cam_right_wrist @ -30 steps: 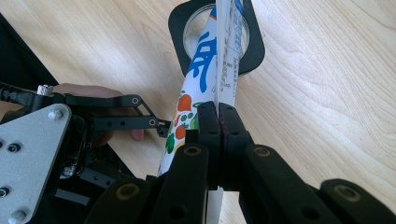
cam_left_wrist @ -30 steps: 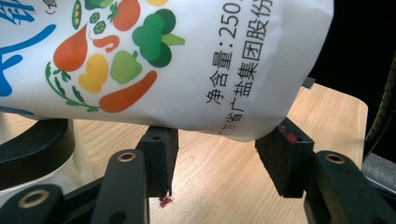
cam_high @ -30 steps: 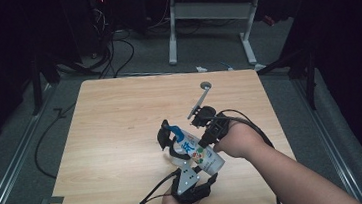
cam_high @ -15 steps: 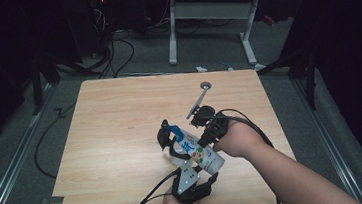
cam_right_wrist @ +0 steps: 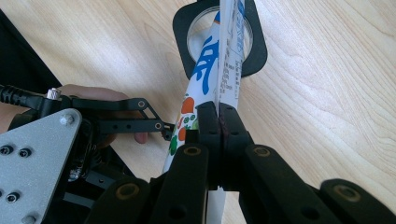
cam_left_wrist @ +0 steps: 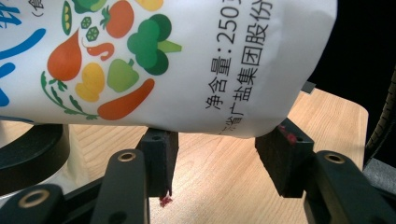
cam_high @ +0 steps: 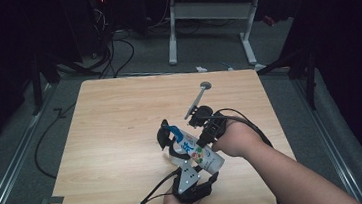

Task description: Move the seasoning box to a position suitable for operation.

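Note:
A white salt bag [cam_high: 203, 156] printed with vegetables and blue letters lies slanted above the table, its top end over a black-rimmed container [cam_high: 164, 139]. My left gripper [cam_high: 184, 154] comes up from the near edge. Its pads [cam_left_wrist: 159, 154] stand apart under the bag [cam_left_wrist: 187, 70], their tips hidden by the bag's bulge, and one finger touches the bag's side. My right gripper [cam_right_wrist: 218, 112] is shut on the bag's thin seam [cam_right_wrist: 205, 65], which runs up to the container's round opening [cam_right_wrist: 254, 56]. In the high view the right gripper [cam_high: 200, 143] reaches the bag from the right.
A long-handled metal spoon [cam_high: 196, 100] lies on the wooden table [cam_high: 120, 118] just beyond the right gripper. Cables trail from both grippers toward the near edge. A second table's white legs [cam_high: 172, 32] stand on the floor behind.

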The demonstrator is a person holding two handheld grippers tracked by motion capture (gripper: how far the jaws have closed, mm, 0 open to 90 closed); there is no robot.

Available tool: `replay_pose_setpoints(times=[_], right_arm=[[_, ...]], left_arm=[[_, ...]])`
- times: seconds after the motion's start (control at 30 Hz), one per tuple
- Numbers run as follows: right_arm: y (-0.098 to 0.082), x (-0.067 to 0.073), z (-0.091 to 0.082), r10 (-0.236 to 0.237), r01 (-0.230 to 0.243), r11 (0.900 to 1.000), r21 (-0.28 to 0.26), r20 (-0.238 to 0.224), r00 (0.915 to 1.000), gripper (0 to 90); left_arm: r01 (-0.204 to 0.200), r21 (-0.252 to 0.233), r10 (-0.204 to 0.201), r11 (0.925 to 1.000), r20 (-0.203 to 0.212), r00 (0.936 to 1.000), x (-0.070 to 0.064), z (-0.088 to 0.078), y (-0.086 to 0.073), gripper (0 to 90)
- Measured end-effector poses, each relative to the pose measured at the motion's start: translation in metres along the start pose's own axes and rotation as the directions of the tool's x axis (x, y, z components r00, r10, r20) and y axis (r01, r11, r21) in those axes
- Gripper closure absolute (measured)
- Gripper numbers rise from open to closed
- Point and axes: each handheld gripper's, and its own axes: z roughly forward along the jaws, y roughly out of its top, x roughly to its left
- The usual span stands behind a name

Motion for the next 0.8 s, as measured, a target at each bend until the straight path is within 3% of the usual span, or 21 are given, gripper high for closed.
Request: replay_pose_setpoints(times=[0.8], right_arm=[[0.0007,0.0008,-0.0004,-0.004,0.004,1.0,0.007,0.004,1.0,89.8]], left_arm=[[-0.001,-0.003,0.001,1.0,0.001,1.0,-0.0006,0.0005,0.0005,50.3]])
